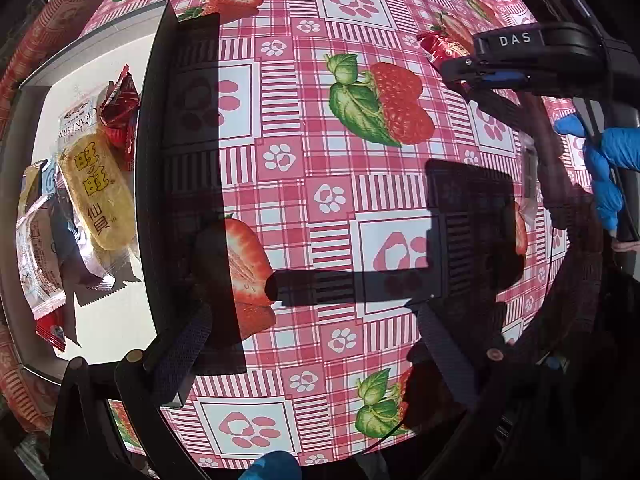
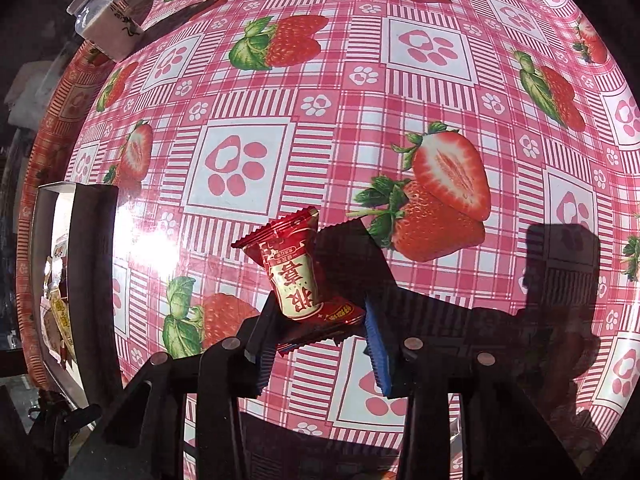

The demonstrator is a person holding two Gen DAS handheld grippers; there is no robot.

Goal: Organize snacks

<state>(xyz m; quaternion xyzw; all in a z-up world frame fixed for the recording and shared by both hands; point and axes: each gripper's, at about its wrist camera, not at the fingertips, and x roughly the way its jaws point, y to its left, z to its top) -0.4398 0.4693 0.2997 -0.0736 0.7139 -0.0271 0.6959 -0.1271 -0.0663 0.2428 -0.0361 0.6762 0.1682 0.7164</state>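
A red and cream snack packet (image 2: 294, 280) stands tilted between the blue pads of my right gripper (image 2: 316, 344), which is shut on its lower end just above the strawberry tablecloth. The left wrist view shows the same packet (image 1: 438, 46) in the right gripper (image 1: 460, 66) at the upper right. My left gripper (image 1: 312, 356) is open, pointing straight down at the cloth with nothing between its fingers. To its left is a box (image 1: 100, 320) with a white floor and dark walls, holding a yellow rice cracker packet (image 1: 100, 192), a red packet (image 1: 120, 112) and clear-wrapped snacks (image 1: 36, 248).
The box (image 2: 52, 220) lies at the far left of the right wrist view. A small carton and a clear bottle (image 2: 108, 28) stand at the table's far left corner. A blue-gloved hand (image 1: 612, 160) holds the right gripper. Dark shadows of the tools fall on the cloth.
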